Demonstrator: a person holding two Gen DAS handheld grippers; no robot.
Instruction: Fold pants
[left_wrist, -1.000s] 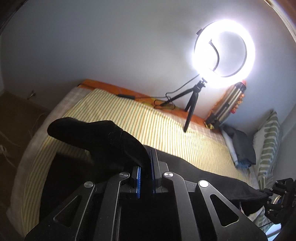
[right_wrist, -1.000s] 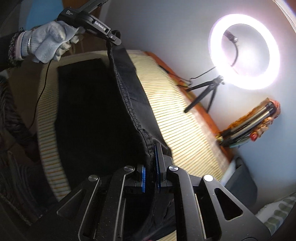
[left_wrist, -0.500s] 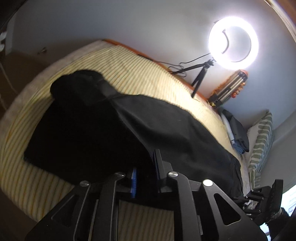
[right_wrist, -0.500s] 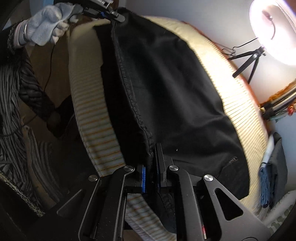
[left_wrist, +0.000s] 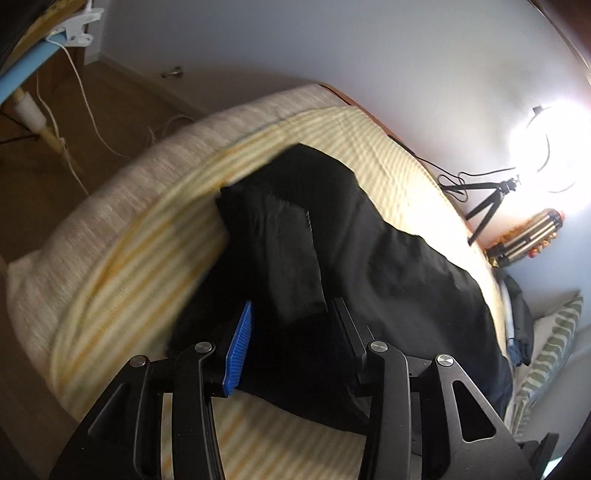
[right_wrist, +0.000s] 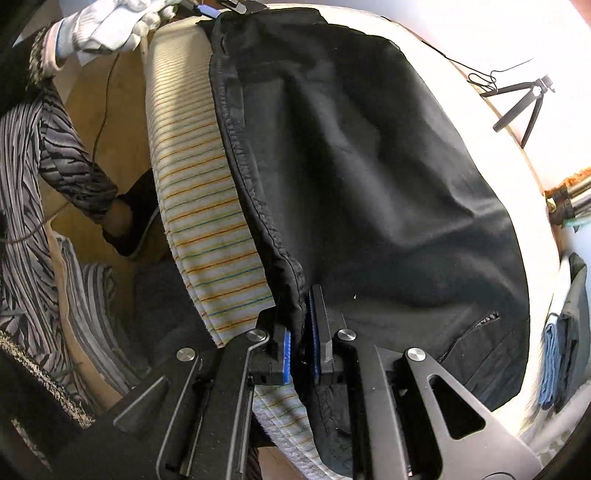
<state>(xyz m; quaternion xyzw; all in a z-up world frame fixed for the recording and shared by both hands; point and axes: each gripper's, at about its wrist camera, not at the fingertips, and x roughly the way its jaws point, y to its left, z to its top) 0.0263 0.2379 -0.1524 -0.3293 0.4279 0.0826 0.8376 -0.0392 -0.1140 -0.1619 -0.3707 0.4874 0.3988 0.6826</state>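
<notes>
Black pants (left_wrist: 369, 266) lie folded over on a yellow striped bed (left_wrist: 155, 258). In the left wrist view my left gripper (left_wrist: 291, 332) is open, its jaws wide apart with the pants' edge lying loose between them. In the right wrist view the pants (right_wrist: 369, 166) spread across the bed (right_wrist: 199, 192), and my right gripper (right_wrist: 299, 332) is shut on the stitched near edge of the fabric. The left gripper (right_wrist: 229, 5) shows at the far end of the same edge, held by a white-gloved hand (right_wrist: 110, 26).
A lit ring light on a small tripod (left_wrist: 487, 206) stands on the bed's far side by the wall. Folded dark and blue clothes (right_wrist: 565, 332) and a striped pillow (left_wrist: 550, 347) lie at the right. The person's striped sleeve (right_wrist: 62, 155) is beside the bed's near edge.
Both grippers have brought the pants' edge down onto the bed, folding the fabric over. The left gripper's jaws have opened and let go of the fabric. The right stays clamped.
</notes>
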